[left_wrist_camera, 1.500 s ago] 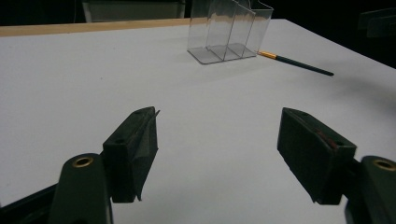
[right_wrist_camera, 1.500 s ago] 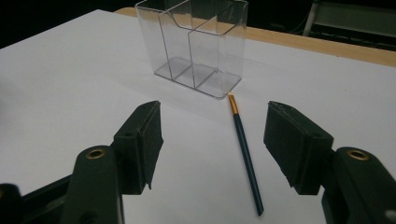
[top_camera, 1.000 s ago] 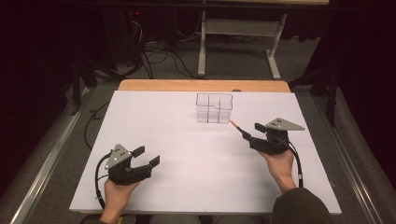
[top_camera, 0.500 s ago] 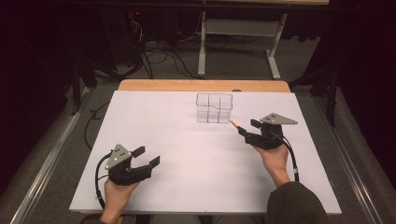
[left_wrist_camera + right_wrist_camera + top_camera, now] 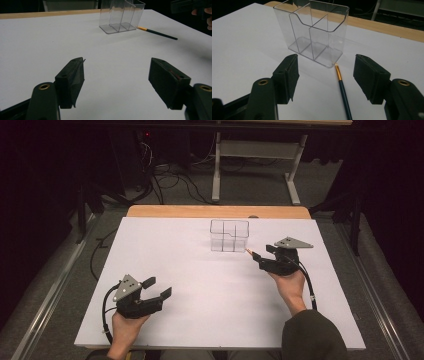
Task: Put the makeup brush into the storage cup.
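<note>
Your right gripper (image 5: 325, 72) hovers with jaws wide over the paintbrush (image 5: 343, 93), which lies flat on the white table (image 5: 200, 270), its tip just beside the clear organizer (image 5: 312, 32); your left gripper (image 5: 157, 287), equally wide, holds nothing, well apart.

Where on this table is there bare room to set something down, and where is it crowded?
Free: the white sheet between the left gripper and the clear organizer, plus the near middle strip. Crowded: beside the organizer, where the paintbrush lies between the right gripper's open jaws.
</note>
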The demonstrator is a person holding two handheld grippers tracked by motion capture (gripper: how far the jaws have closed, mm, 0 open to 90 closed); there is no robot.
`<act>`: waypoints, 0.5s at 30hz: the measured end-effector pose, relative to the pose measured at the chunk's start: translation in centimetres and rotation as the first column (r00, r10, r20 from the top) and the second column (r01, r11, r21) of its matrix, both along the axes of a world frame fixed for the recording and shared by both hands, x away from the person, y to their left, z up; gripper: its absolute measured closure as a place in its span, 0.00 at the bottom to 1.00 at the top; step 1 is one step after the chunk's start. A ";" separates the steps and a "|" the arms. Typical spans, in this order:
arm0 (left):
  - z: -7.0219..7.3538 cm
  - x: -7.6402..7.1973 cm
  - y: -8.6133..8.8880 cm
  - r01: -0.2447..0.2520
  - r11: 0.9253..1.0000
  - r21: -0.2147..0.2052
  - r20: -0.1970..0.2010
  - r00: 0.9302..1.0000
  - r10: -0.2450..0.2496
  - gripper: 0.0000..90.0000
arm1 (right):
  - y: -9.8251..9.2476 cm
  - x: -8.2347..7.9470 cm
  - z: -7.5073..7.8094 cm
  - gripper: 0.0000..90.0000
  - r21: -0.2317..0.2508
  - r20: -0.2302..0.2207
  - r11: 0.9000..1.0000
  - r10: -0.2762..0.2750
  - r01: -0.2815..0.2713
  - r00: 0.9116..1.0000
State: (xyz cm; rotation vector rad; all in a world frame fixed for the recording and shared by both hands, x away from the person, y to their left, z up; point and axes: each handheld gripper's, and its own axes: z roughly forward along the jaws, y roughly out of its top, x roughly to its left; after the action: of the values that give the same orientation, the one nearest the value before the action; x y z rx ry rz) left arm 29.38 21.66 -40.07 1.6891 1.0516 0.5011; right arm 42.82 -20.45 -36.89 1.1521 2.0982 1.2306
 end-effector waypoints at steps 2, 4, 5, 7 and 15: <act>0.0 0.0 0.0 0.000 1.000 0.000 0.000 1.000 0.000 0.33 | 0.1 0.2 0.1 0.43 0.003 0.000 1.000 -0.003 0.003 1.000; 0.0 0.0 0.0 0.000 1.000 0.000 0.000 1.000 0.000 0.33 | 0.2 0.3 0.2 0.43 -0.002 0.000 1.000 -0.004 0.004 1.000; 0.0 0.0 0.0 0.000 1.000 0.000 -0.001 1.000 0.000 0.32 | 0.2 0.4 0.3 0.43 -0.011 0.001 1.000 -0.003 0.003 1.000; 0.0 0.0 0.0 0.001 1.000 0.001 -0.001 1.000 -0.001 0.33 | 0.4 0.4 0.4 0.43 -0.017 -0.004 1.000 -0.003 0.003 1.000; 0.0 0.0 0.0 0.000 1.000 -0.003 0.000 1.000 0.000 0.33 | 0.2 0.6 0.5 0.45 -0.039 -0.020 0.999 -0.007 0.007 1.000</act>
State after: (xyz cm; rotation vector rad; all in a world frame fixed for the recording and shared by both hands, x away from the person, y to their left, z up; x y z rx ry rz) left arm 29.39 21.69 -40.08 1.6867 1.0523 0.4993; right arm 43.46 -20.23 -36.38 1.1582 2.1211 1.1749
